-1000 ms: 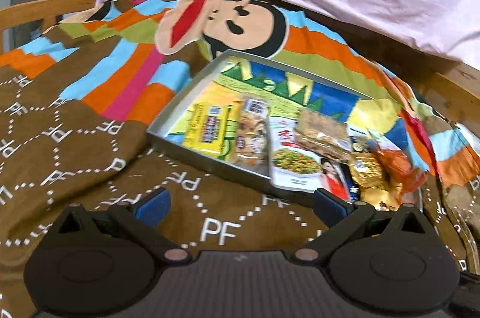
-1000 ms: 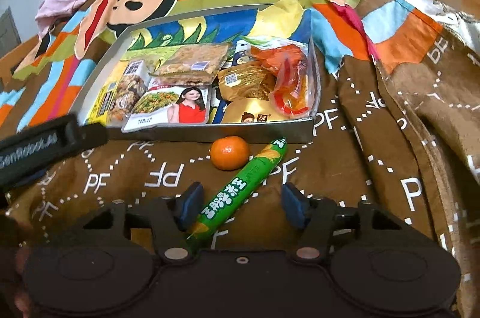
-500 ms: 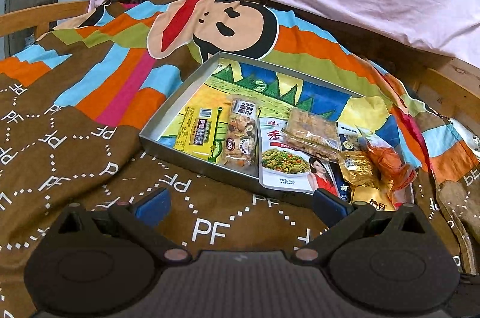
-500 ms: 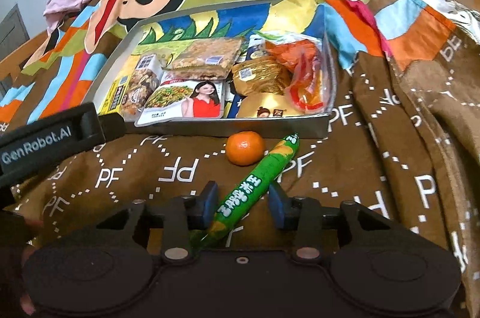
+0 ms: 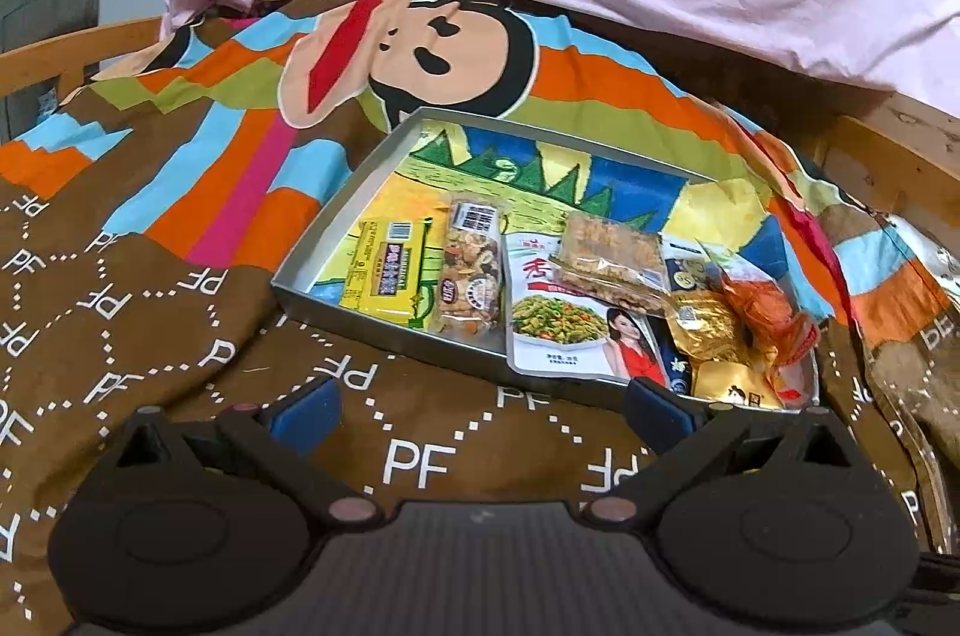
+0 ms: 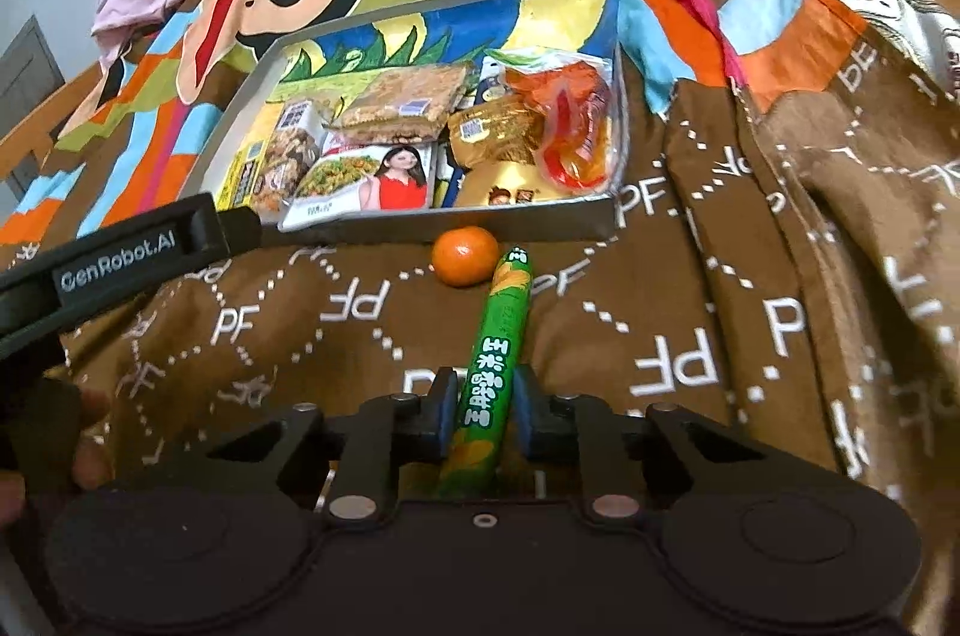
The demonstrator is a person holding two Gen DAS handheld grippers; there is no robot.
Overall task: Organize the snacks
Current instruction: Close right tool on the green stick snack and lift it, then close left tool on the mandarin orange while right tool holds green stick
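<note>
Right wrist: slim green corn sausage

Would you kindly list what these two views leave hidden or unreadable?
- Right wrist view: near end of the green corn sausage stick is hidden behind the right gripper.
- Left wrist view: gold foil packet is partly covered by a fingertip of the open left gripper.
- Both views: packet print is too small.

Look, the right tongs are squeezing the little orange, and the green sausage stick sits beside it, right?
Not quite. In the right wrist view the right tongs are squeezing the green sausage stick; the little orange sits free beside its far tip, on the blanket.
</note>
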